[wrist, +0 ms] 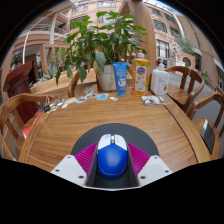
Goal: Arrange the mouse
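A blue mouse (pixel 112 160) with a white nose and scroll wheel lies lengthwise between my two fingers, its nose pointing away from me. My gripper (pixel 112 148) is shut on it, and both magenta pads (pixel 86 157) press against its sides. Under and just ahead of the mouse is a round black mouse mat (pixel 112 130) on the wooden table (pixel 60 125). The rear of the mouse is hidden low between the fingers.
Beyond the mat, at the table's far side, stand a leafy potted plant (pixel 95 40), a blue carton (pixel 121 78), a yellow bottle (pixel 141 72) and a clear jar (pixel 158 82), with small items scattered near them. Wooden chairs (pixel 18 85) ring the table.
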`<action>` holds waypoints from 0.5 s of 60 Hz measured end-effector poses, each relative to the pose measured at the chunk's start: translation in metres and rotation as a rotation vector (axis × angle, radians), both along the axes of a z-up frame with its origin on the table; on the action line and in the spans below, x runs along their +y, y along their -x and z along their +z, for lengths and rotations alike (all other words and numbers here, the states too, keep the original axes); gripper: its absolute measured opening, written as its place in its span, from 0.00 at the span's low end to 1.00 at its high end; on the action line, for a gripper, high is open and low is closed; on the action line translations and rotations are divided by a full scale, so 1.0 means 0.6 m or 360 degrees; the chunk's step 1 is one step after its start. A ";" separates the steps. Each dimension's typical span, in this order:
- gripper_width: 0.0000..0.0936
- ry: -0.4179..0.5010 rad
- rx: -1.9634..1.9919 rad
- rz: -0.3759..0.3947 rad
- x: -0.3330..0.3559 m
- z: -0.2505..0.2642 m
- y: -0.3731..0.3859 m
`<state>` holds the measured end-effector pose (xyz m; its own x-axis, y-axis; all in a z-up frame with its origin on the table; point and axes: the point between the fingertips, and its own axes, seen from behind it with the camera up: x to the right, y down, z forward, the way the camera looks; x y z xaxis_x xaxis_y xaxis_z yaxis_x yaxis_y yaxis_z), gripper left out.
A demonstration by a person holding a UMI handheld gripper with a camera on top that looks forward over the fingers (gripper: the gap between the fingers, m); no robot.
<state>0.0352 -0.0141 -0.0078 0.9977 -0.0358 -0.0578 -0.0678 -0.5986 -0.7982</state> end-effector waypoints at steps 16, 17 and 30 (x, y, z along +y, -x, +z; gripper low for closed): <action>0.91 -0.0131 -0.0089 -0.0016 -0.080 0.134 -0.006; 0.91 -0.0141 -0.0096 -0.0017 -0.090 0.145 -0.005; 0.91 -0.0251 -0.0172 -0.0032 -0.237 0.278 -0.006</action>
